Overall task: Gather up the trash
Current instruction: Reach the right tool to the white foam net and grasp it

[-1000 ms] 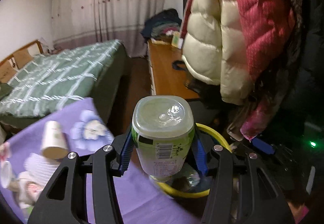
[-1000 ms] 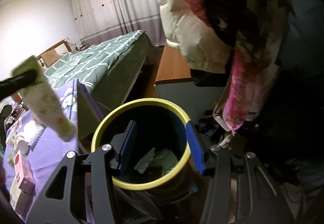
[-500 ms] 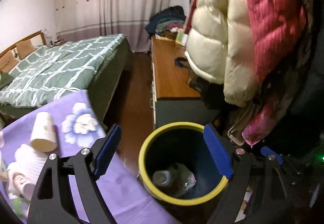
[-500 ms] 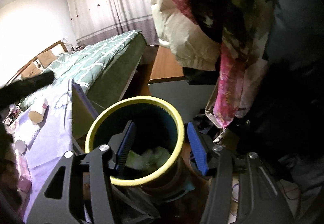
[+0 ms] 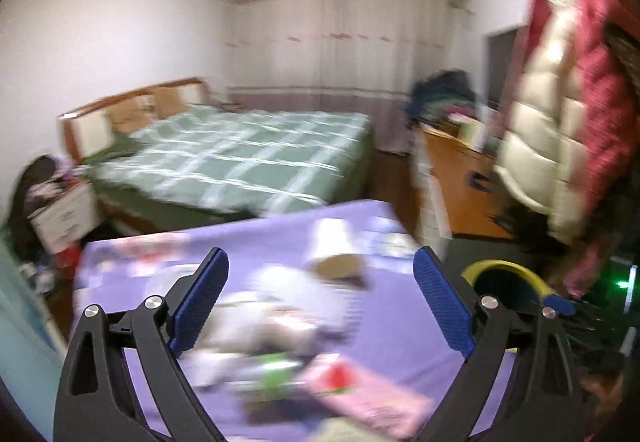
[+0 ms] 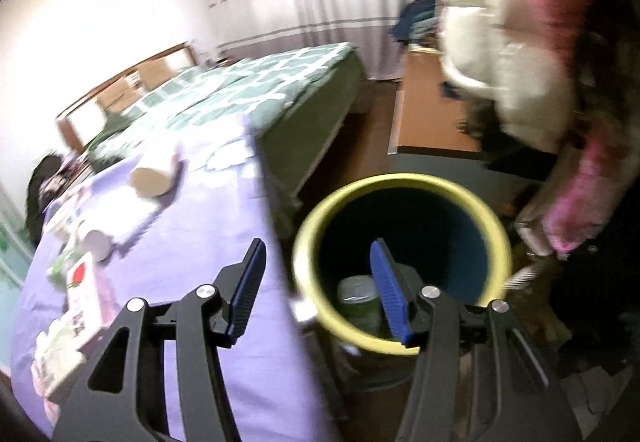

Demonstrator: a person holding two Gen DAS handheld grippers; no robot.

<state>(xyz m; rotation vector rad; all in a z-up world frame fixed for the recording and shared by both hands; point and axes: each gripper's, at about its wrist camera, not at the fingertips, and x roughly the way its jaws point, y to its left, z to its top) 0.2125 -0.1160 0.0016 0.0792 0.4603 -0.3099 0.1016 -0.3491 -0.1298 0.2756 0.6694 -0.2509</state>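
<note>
The yellow-rimmed dark bin (image 6: 404, 266) stands beside the purple-clothed table (image 6: 200, 282); a green bottle (image 6: 358, 302) lies inside it. In the left wrist view the bin (image 5: 506, 286) is at the right. My left gripper (image 5: 320, 302) is open and empty above the table, over blurred trash: a tipped paper cup (image 5: 334, 248), a pink box (image 5: 360, 398), white crumpled items (image 5: 264, 318). My right gripper (image 6: 316, 290) is open and empty, straddling the table edge and the bin rim. The cup (image 6: 154, 178) and pink box (image 6: 82, 294) also show there.
A green checked bed (image 5: 240, 158) lies behind the table. A wooden cabinet (image 5: 460, 178) and hanging cream and red jackets (image 5: 568, 90) are on the right, close to the bin. Both views are motion-blurred.
My left gripper opened and let the green bottle fall into the bin, then swung left over the table. My right gripper shifted left toward the table edge.
</note>
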